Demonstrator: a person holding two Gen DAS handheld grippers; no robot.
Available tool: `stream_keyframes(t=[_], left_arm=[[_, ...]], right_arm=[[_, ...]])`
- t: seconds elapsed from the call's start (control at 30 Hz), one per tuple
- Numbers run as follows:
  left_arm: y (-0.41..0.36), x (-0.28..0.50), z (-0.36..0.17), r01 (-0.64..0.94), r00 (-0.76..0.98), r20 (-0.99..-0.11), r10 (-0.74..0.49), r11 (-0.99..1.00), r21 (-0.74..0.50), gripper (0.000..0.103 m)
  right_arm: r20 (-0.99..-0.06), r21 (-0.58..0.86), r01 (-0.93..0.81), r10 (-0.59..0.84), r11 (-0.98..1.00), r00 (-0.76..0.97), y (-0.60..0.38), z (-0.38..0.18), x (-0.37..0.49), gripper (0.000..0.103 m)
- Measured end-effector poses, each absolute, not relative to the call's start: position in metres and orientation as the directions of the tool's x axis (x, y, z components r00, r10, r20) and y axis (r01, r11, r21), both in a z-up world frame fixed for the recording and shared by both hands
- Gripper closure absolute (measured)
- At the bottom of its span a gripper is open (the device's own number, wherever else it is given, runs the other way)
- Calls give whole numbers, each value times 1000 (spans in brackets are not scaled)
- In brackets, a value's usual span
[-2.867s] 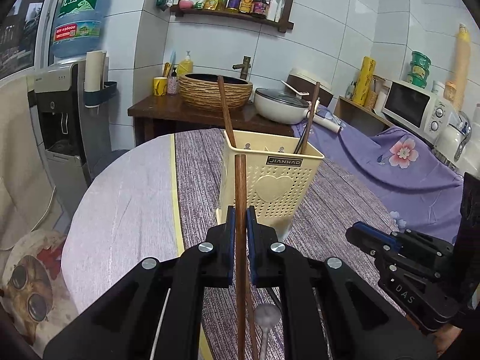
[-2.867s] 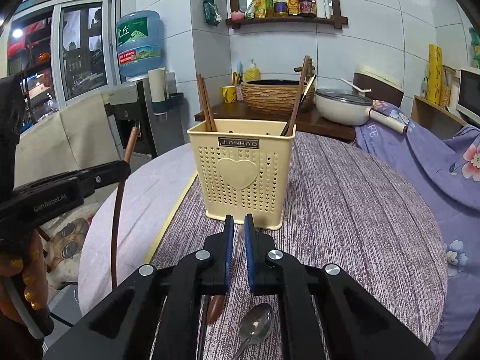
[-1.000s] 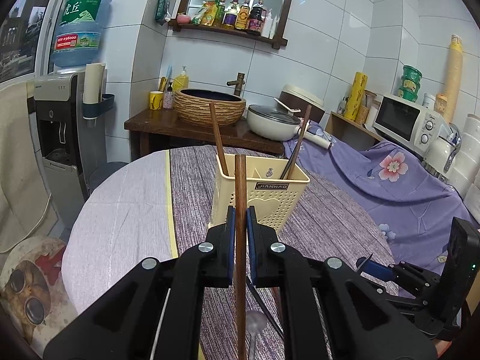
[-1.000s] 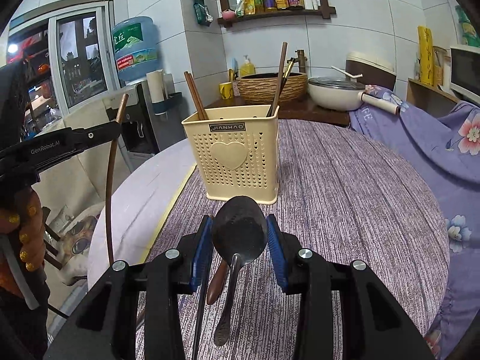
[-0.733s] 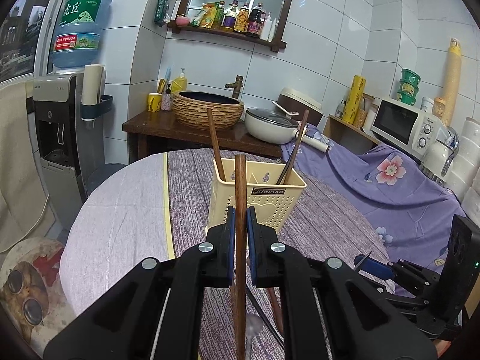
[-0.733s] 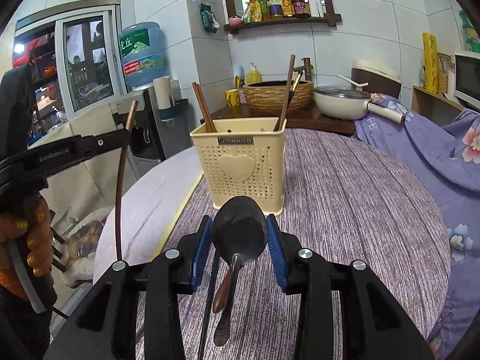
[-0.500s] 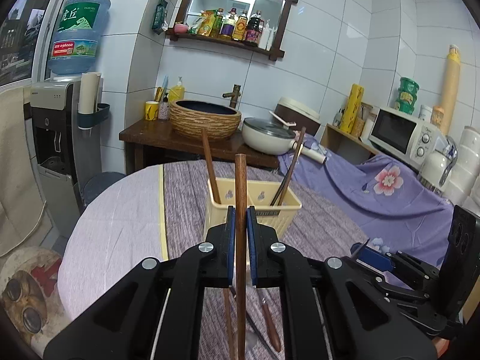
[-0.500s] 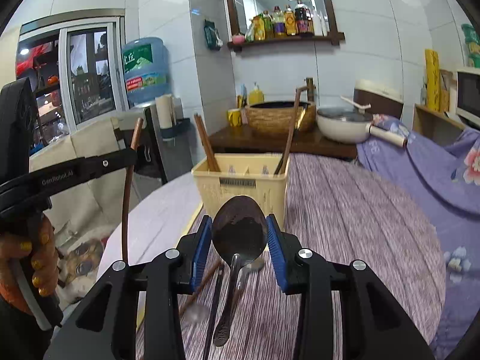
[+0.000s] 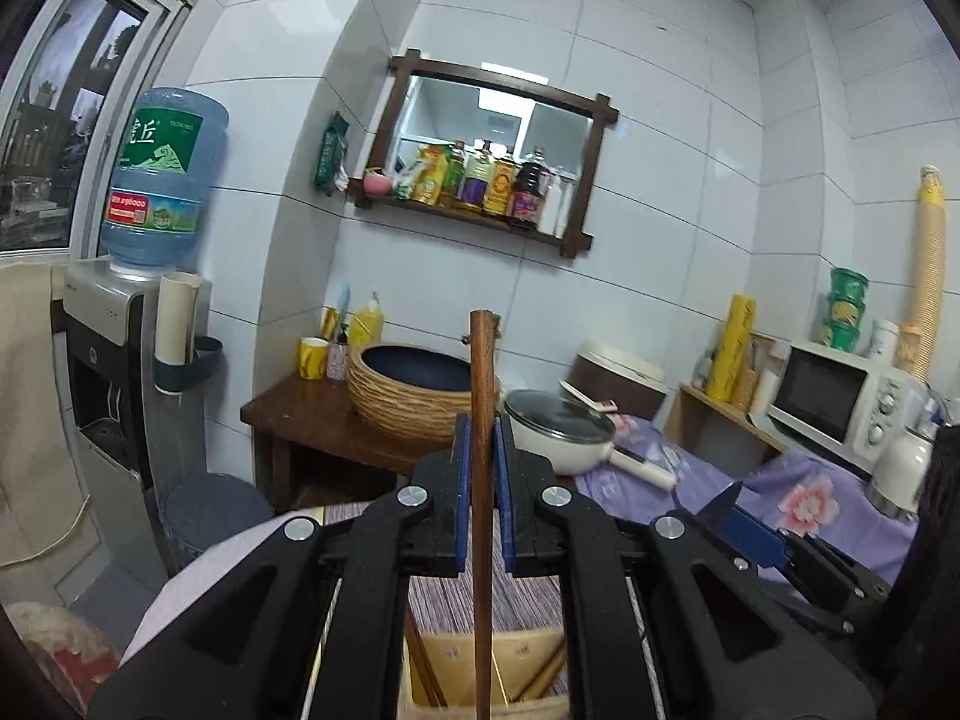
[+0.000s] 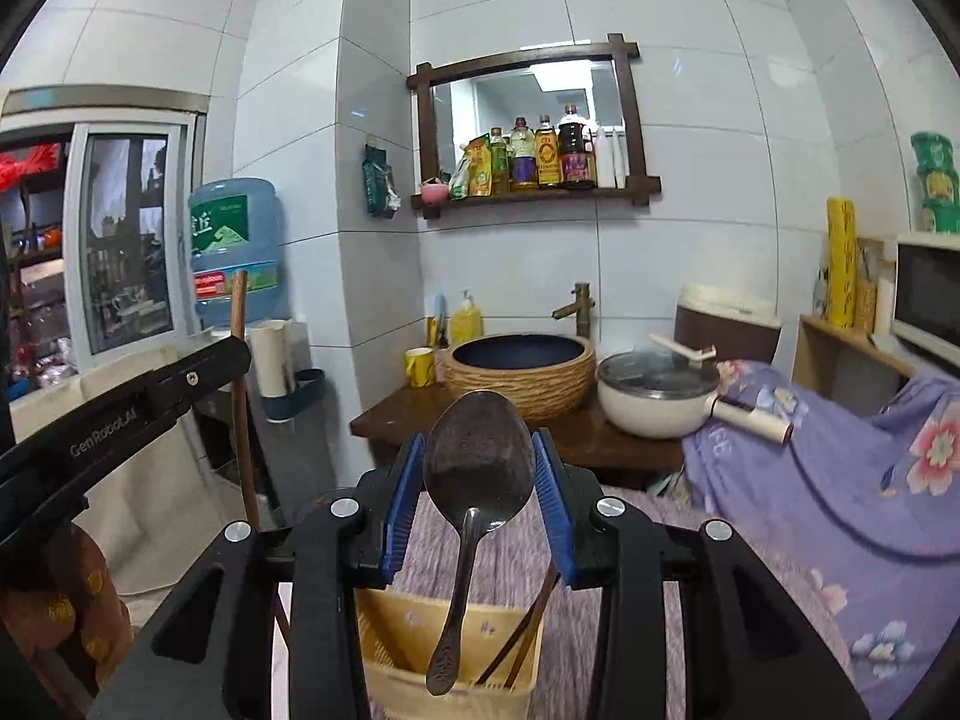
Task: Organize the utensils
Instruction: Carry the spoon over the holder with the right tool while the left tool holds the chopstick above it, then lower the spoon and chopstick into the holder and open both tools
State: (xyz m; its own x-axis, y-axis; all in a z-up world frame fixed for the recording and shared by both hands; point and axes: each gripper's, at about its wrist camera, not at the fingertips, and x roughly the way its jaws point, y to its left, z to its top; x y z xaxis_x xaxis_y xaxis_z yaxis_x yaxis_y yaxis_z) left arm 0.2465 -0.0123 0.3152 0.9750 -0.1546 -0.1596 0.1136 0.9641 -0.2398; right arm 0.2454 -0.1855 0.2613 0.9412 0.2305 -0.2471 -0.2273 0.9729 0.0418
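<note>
My left gripper [image 9: 482, 468] is shut on a brown wooden chopstick [image 9: 482, 396], held upright above the cream utensil basket [image 9: 528, 669]; its lower end hangs over the basket's opening. My right gripper [image 10: 478, 480] is shut on the bowl of a metal spoon [image 10: 478, 456], whose handle hangs down over the same basket [image 10: 408, 624]. Chopsticks stand in the basket [image 10: 528, 618]. The left gripper and its chopstick [image 10: 239, 372] show at the left of the right wrist view.
The basket stands on a round table with a purple striped cloth [image 10: 660, 576]. Behind are a wooden stand with a woven basin [image 10: 519, 369], a white pan [image 10: 657, 399], a water dispenser [image 9: 120, 396] and a microwave [image 9: 840, 396].
Both grippers have risen and moved forward over the basket, each keeping its utensil. The right gripper, empty 2.9 s ago, picked the spoon up off the table.
</note>
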Motion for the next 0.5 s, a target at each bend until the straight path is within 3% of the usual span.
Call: stream_keyframes(t=[0.3, 0.5], left_arm=[[-1, 283, 291, 26, 995, -90, -52, 964, -264, 95], [-7, 280, 251, 53, 987, -136, -88, 969, -240, 95]], right_arm=[[-276, -29, -170, 156, 985, 949, -171, 217, 279, 67], [-305, -54, -184, 160, 981, 939, -169, 186, 275, 67]])
